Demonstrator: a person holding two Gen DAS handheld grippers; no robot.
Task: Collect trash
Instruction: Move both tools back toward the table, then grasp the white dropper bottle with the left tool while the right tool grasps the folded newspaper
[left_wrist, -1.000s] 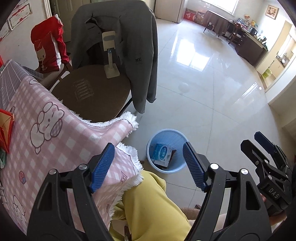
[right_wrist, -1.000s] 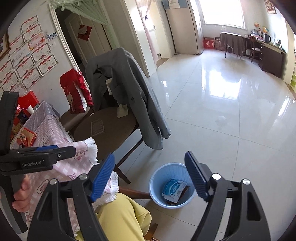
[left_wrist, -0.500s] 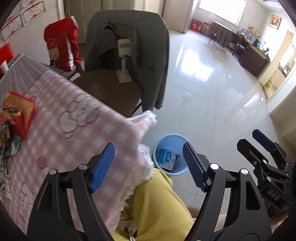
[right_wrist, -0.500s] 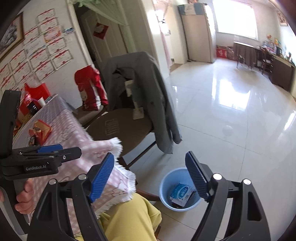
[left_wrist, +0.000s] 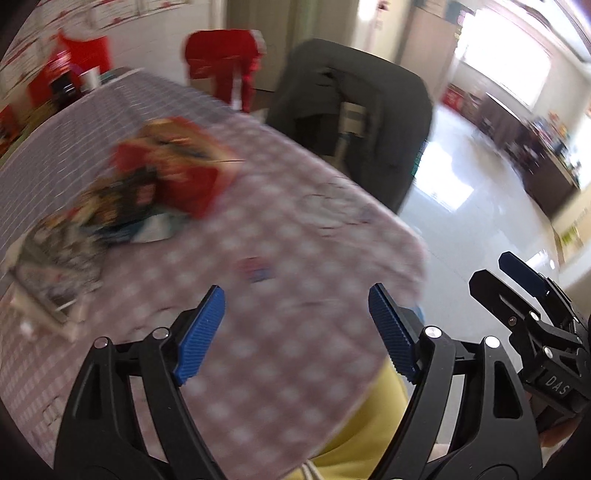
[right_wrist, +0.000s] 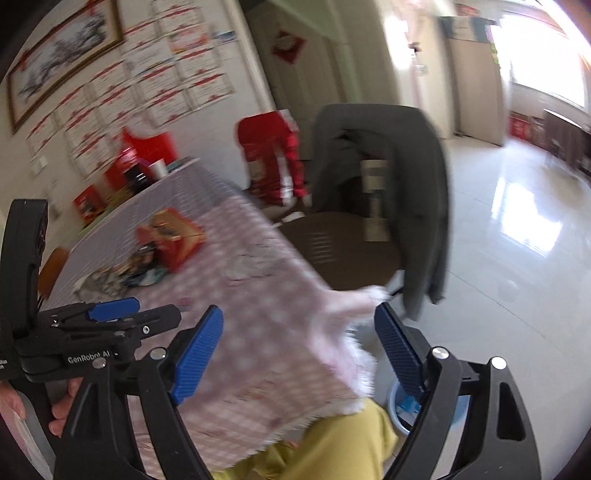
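Now both views have swung up from the blue bin (right_wrist: 400, 404), only a sliver by the desk (left_wrist: 295, 332) corner, to the trash pile (left_wrist: 147, 199) beside the red box (left_wrist: 177, 166) on the desk; left gripper (left_wrist: 295, 332) and right gripper (right_wrist: 299, 350) both empty, jaws wide apart, likely next pickup, heavy blur

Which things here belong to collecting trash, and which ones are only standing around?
For the job:
- red box on the table
- wrappers beside it
- blue bin, mostly hidden
- left gripper, open
- right gripper, open

Just there:
- tablecloth
- grey jacket on a chair
- red bag
- paper cup
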